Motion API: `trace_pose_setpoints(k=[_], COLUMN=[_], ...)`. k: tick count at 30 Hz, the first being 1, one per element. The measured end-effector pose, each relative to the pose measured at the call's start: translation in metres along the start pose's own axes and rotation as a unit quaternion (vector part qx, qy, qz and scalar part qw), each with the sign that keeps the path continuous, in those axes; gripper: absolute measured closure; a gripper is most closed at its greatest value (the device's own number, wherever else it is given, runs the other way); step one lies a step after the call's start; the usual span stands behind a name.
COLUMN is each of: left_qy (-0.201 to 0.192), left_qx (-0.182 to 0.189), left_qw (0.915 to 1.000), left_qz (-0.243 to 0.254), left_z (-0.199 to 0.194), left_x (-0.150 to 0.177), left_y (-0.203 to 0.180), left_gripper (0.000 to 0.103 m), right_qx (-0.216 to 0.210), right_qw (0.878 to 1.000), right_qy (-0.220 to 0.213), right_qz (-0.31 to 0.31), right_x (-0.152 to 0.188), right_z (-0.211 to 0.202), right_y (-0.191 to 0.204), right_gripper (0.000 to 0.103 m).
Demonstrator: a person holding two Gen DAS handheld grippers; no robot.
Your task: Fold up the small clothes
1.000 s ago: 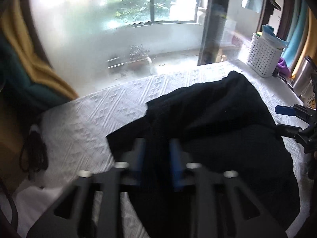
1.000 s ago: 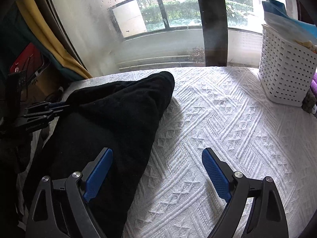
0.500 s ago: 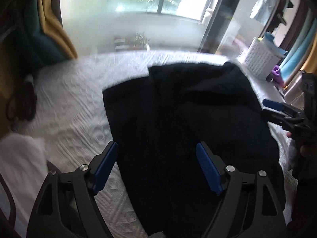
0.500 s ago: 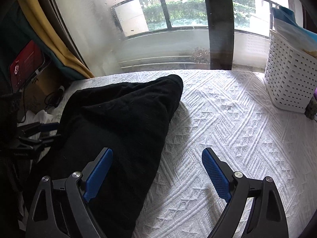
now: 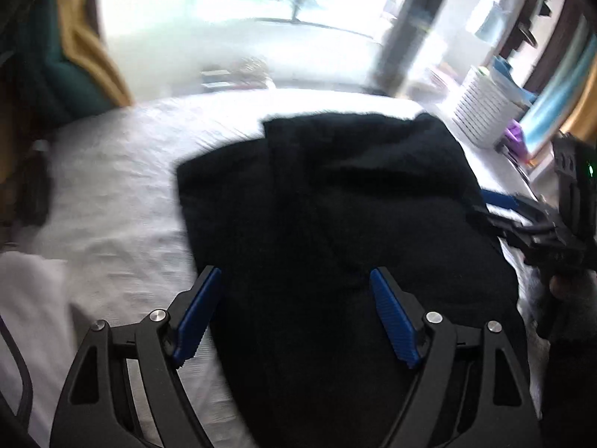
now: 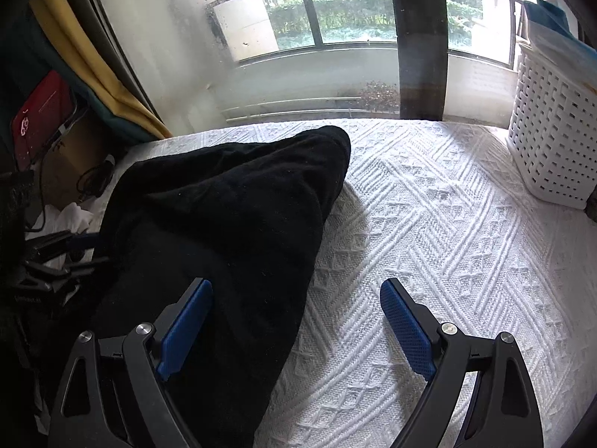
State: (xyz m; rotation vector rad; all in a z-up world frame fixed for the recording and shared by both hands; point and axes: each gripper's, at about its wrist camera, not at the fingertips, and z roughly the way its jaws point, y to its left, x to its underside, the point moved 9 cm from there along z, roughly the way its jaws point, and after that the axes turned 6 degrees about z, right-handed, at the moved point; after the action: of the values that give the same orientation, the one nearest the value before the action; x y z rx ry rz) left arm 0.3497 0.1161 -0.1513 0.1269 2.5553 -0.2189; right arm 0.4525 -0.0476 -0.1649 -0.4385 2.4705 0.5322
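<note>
The left hand-held gripper [image 5: 294,280] hangs over the black garment [image 5: 335,201] with its blue pads spread wide apart and nothing between them but the cloth lying below. The garment lies straight ahead of it on the white bedspread [image 5: 112,194], one layer folded over another, its far edge toward the window. This view is blurred. To this gripper's right, at the garment's edge, the right hand-held gripper [image 5: 500,205] shows from the side, and from here its fingers look apart. In its own view the right hand-held gripper [image 6: 296,291] is open too, pads well apart: the left pad sits over the garment's [image 6: 224,216] near edge, the right pad over bare bedspread [image 6: 429,224]. The garment spreads ahead and to the left of it, bulging to a rounded corner at the far end. A white basket [image 6: 552,130] stands far ahead on the right, well apart from the garment. The left gripper [image 6: 63,252] shows dimly at the left edge.
</note>
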Motion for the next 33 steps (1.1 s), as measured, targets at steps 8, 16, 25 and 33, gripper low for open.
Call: trace_pose_setpoints(k=[8, 16, 25, 33], left_qy=[0.009, 0.015, -0.011, -0.043], left_qx=[0.011, 0.065, 0.053, 0.049], left_qw=[0.9992, 0.9977, 0.9982, 0.9972], left_qz=[-0.037, -0.007, 0.027, 0.036], left_z=[0.006, 0.01, 0.023, 0.021], left_x=[0.01, 0.009, -0.007, -0.005], left_y=[0.02, -0.019, -0.032, -0.032], left_gripper=[0.019, 0.017, 0.011, 0.033], right_qx=[-0.007, -0.019, -0.057, -0.097], right_qw=[1.0, 1.0, 0.998, 0.995], right_qy=[0.002, 0.0, -0.002, 0.003], right_qz=[0.006, 0.01, -0.011, -0.03], right_x=[0.0, 0.0, -0.003, -0.008], right_z=[0.002, 0.001, 0.013, 0.021], right_y=[-0.002, -0.001, 0.02, 0.038], right_gripper=[0.011, 0.011, 0.011, 0.018])
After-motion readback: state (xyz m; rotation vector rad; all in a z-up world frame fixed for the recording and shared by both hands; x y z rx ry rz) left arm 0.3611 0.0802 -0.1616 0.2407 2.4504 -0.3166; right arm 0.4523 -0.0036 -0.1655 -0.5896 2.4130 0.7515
